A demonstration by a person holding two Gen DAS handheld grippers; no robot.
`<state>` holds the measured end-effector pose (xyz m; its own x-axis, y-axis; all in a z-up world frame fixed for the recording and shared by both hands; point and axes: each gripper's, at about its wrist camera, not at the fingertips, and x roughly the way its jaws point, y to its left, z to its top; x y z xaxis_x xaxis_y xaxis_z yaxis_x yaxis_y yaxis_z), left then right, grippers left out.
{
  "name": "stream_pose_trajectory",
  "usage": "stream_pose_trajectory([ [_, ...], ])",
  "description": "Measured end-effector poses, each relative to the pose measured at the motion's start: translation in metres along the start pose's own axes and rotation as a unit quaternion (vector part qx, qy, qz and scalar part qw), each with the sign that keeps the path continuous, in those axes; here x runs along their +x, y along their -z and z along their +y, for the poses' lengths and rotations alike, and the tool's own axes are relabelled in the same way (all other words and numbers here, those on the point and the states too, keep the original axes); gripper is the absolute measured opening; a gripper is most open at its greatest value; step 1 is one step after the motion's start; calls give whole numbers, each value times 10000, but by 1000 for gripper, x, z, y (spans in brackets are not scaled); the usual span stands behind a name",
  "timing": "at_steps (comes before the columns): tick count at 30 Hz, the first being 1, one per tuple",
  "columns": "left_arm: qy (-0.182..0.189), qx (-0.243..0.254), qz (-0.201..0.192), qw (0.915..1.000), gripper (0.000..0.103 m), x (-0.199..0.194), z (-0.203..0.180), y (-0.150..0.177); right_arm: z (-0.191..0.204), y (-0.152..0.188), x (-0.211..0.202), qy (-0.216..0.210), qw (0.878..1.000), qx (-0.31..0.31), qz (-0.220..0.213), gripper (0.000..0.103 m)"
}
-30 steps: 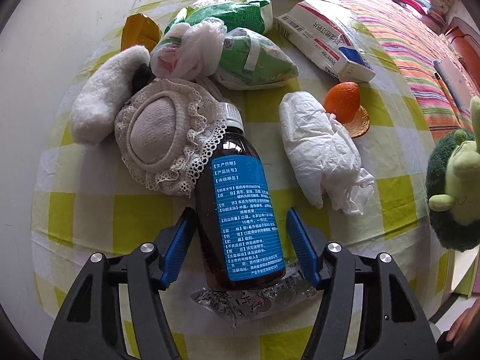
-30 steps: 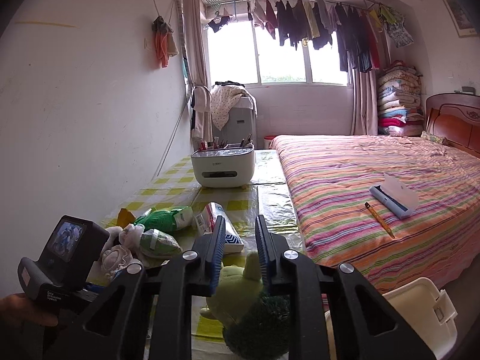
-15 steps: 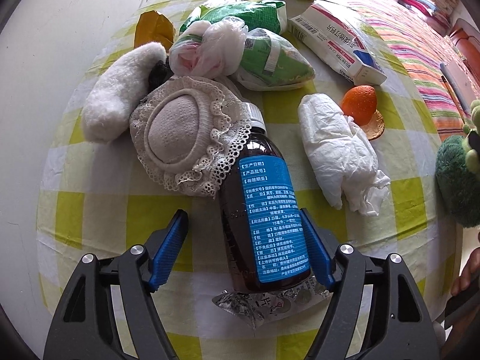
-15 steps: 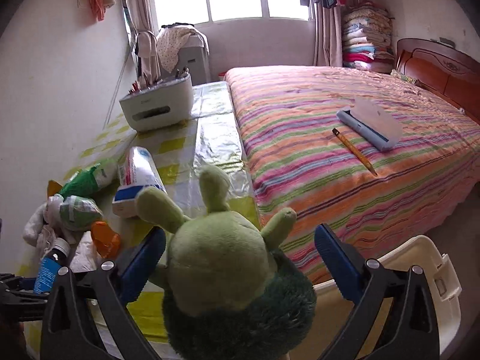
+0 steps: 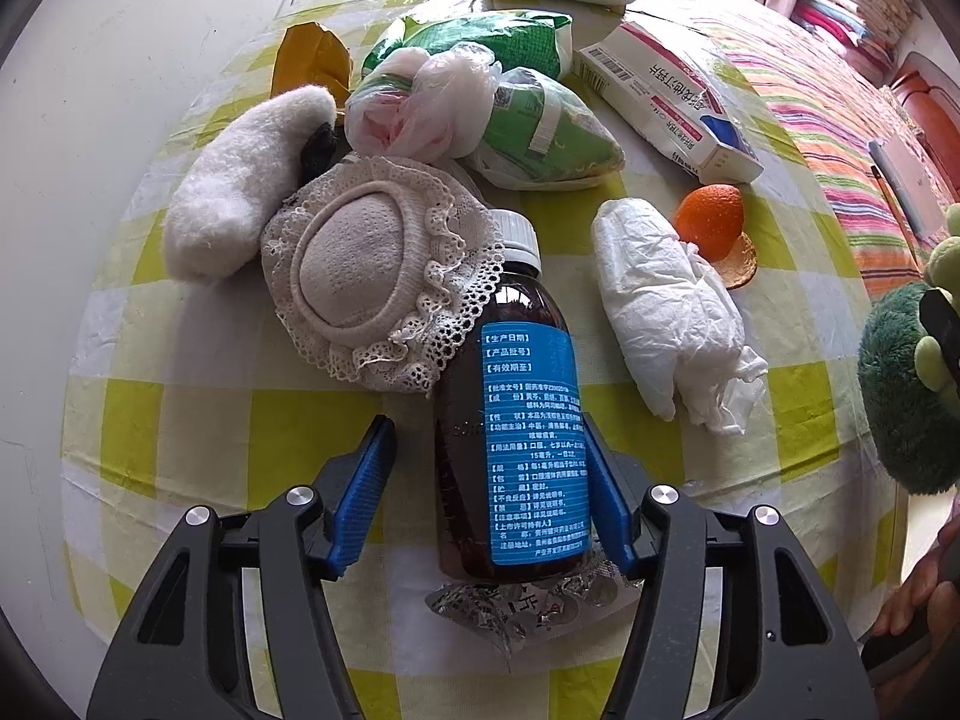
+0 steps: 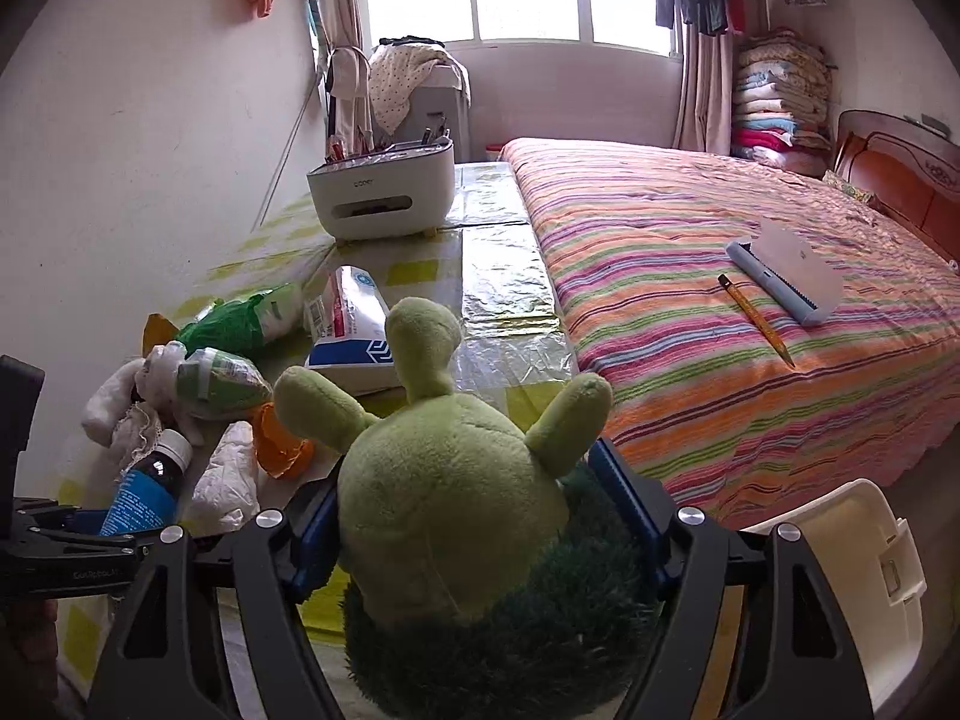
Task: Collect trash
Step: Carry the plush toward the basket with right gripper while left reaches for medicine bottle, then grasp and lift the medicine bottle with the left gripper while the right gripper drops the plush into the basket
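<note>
A brown medicine bottle [image 5: 510, 420] with a blue label lies on the yellow-checked table [image 5: 180, 420], between the jaws of my left gripper [image 5: 485, 420]. Those jaws are closing: the right pad touches the bottle, while the left pad stands a gap away. A crumpled foil blister pack [image 5: 528, 600] lies under the bottle's base. My right gripper [image 6: 465, 468] is closing around a green plush toy [image 6: 444, 498] at the table's near edge. Its pads sit at the toy's sides, without a visible squeeze. A crumpled white tissue [image 5: 672, 312] and orange peel [image 5: 711, 219] lie right of the bottle.
Behind the bottle lie a lace pad [image 5: 372, 270], a white fluffy thing [image 5: 240, 186], a plastic bag [image 5: 432, 102], green packets [image 5: 540, 132], a yellow wrapper [image 5: 309, 60] and a carton [image 5: 666, 96]. A white organiser [image 6: 384, 192] stands at the back. A white bin [image 6: 840, 546] sits below the striped bed [image 6: 720, 276].
My right gripper went from shut above the plush toy to wide open, then dropped around it and began narrowing. My left gripper's jaws widened, then came back in beside the bottle.
</note>
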<state>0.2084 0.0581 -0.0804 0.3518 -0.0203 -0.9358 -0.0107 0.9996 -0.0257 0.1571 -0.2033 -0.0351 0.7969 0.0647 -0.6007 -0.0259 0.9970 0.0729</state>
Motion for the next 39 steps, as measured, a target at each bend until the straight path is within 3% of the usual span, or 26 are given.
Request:
stream_pose_trajectory([
  [4,-118,68,-86,9999,44,-2,-1,3,13,0,-22,-86,9991,-131,-396,73],
  [11,-107,136,-172,9997,42,-2,-6,-2,21,1,-42,-98,9967,-312,-747,73],
  [20,-198,306,-968,9946,41,-35,-22,6,-13,5,-64,84,9944,243,-1023,73],
  [31,519,458,-1717,9827,41,-81,-55,27,-67,18,-87,727,9863,992,-1101,73],
  [39,1050,901,-2144,9669,41,-103,-107,50,-121,35,-100,1161,9709,1885,-914,73],
])
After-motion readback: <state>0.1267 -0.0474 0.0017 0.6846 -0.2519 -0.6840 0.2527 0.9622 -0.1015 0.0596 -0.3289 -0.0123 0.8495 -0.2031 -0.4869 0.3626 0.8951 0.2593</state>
